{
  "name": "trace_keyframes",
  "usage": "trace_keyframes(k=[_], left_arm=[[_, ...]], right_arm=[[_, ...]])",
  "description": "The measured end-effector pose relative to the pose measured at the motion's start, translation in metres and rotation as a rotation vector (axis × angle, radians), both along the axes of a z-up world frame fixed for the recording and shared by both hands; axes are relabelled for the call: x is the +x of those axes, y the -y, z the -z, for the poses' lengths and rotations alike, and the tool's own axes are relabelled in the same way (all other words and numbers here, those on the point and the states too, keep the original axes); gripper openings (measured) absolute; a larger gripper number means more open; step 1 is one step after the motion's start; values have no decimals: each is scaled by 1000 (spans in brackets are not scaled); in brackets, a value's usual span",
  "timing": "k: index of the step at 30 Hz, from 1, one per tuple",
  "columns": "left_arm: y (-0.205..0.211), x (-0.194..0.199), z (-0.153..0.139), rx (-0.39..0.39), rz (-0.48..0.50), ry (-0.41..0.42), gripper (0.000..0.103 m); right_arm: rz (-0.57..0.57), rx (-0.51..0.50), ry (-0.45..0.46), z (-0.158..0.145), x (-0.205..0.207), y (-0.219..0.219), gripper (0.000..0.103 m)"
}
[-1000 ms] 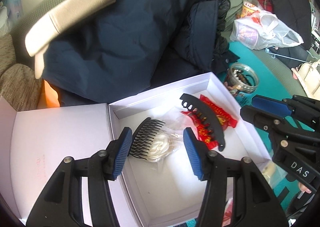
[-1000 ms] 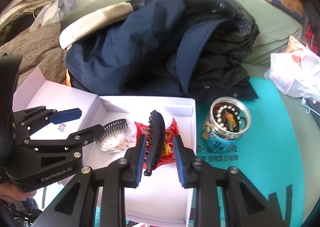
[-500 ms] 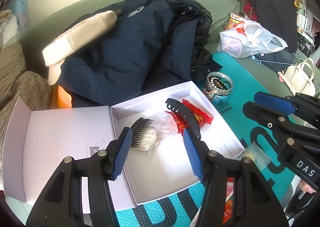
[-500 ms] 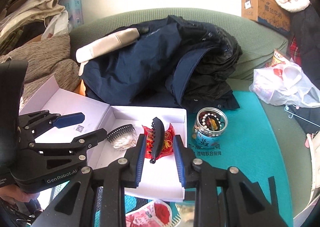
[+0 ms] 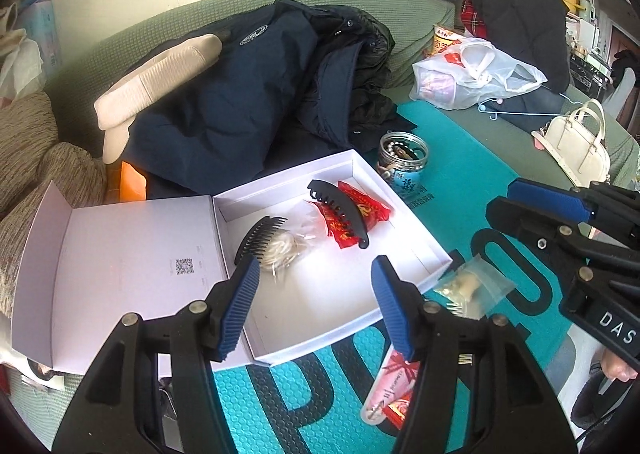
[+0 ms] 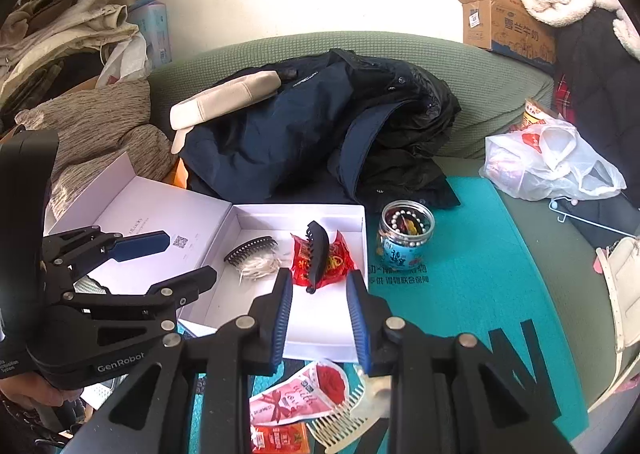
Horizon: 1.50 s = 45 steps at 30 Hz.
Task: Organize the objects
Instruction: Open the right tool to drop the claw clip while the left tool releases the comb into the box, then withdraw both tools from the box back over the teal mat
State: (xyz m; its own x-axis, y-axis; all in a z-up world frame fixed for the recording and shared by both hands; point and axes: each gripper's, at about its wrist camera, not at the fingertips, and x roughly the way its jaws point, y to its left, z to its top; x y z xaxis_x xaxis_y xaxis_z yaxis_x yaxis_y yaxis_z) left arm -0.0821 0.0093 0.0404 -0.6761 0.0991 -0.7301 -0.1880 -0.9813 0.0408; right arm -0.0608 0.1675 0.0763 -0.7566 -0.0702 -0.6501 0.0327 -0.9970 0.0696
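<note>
The left claw and the right claw are both spread apart and hold nothing. They hang above the white box. Inside the box lie a black comb, a black hair clip and a red packet. A jar of beads stands just beside the box on the teal mat.

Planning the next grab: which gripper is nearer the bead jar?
Right. The right gripper sits just left of the bead jar; the left gripper is beyond the white box.
</note>
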Motion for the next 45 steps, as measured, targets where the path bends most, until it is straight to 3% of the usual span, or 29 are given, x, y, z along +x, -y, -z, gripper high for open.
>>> trace_keyframes(k=[8,12,18,33,45], left_arm=[[-7,30,7,5,30,20,61],[-10,43,13,7,44,33,62],[-14,57,29,23,70,67,64],[-19,71,81,9,104,160,64],[-1,72,119,11,86,229,64]], right_arm=[[19,-6,11,8,32,4,27],[33,-20,22,17,45,3,38],[67,-36,45,33,62,0,38],[140,-83,133,82,93,-4,39],[119,-158,197,124,99,4,43]])
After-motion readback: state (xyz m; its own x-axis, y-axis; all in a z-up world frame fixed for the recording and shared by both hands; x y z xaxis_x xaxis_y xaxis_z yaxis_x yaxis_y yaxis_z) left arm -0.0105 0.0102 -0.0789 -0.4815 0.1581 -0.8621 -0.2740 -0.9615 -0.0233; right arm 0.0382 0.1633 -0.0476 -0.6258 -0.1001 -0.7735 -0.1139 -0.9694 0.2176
